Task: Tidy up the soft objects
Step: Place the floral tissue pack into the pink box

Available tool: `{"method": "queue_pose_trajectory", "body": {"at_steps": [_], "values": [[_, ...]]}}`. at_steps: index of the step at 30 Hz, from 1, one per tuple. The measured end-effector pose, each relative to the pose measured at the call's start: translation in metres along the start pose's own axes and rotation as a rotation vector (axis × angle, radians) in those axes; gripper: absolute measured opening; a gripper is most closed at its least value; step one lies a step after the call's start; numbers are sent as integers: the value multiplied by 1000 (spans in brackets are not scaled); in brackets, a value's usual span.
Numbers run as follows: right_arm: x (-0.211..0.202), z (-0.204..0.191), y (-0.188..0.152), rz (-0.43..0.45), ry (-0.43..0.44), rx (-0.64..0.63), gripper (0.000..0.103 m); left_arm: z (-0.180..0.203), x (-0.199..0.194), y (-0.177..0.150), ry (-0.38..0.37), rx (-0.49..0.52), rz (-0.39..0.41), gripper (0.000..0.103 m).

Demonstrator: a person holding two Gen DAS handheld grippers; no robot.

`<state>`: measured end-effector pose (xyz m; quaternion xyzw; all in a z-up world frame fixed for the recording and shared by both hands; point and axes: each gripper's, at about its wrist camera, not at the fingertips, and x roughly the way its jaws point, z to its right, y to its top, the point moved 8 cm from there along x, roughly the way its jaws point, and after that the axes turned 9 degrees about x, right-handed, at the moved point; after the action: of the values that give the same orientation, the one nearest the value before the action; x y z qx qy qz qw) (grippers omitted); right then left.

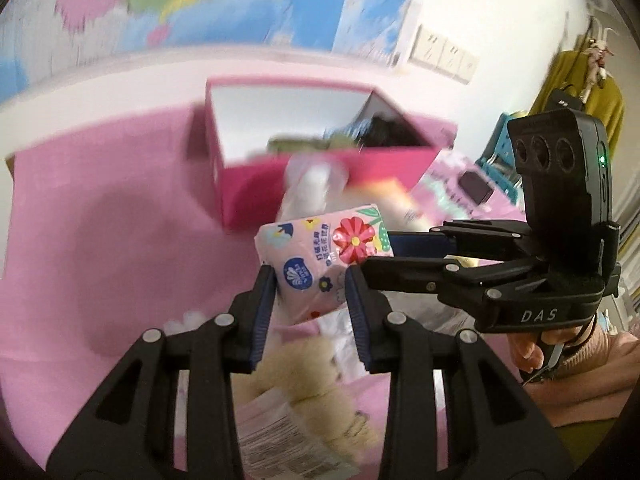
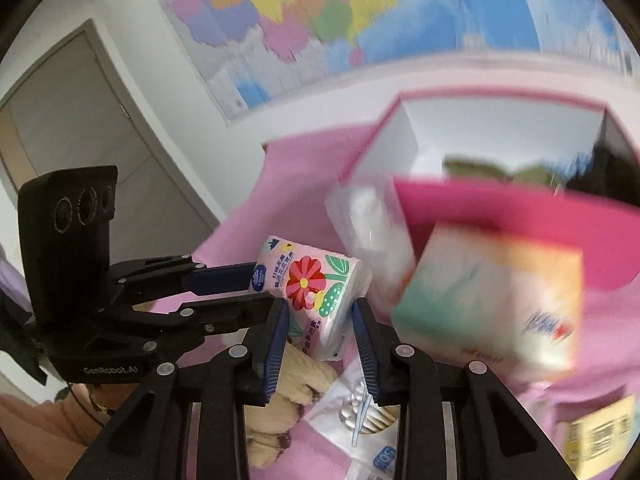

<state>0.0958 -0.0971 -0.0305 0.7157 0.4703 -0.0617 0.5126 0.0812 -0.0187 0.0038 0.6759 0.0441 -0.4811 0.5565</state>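
Observation:
A pink tissue pack [image 1: 320,256] printed with a red flower hangs above the pink bedding, in front of an open magenta box [image 1: 256,184]. My left gripper [image 1: 309,276] is shut on its lower part, blue pads pressing both sides. My right gripper [image 1: 378,252] comes in from the right and pinches the pack's right end. In the right wrist view the same tissue pack [image 2: 312,292] sits between the pads of my right gripper [image 2: 320,304], while the left gripper [image 2: 267,285] clamps its left end. The magenta box [image 2: 500,220] holds dark and green items, blurred.
A beige plush toy [image 1: 304,376] lies under the grippers, beside a bag of cotton swabs [image 2: 360,412]. A second tissue pack [image 2: 492,304] and a clear bag of white pads [image 2: 372,220] lean against the box. A hand [image 1: 532,344] holds the right gripper. A map covers the wall.

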Motion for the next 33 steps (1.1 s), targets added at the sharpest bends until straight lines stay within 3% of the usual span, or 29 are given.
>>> {"method": "queue_pose_trajectory", "body": {"at_steps": [7,14,24,29,33], "values": [[-37,-9,57,107,9,-39,33,-2,-22,68,69,80,104,38],[-19,18,97,105,14,32,33,-25,14,123,116,73,93,38],[42,71,106,-8,-14,167,33,-58,89,119,118,-17,-49,38],[57,87,103,-39,-51,212,34,-72,106,108,132,-67,-105,38],[43,93,102,-14,-53,226,35,-82,97,101,136,-105,-89,38]]}}
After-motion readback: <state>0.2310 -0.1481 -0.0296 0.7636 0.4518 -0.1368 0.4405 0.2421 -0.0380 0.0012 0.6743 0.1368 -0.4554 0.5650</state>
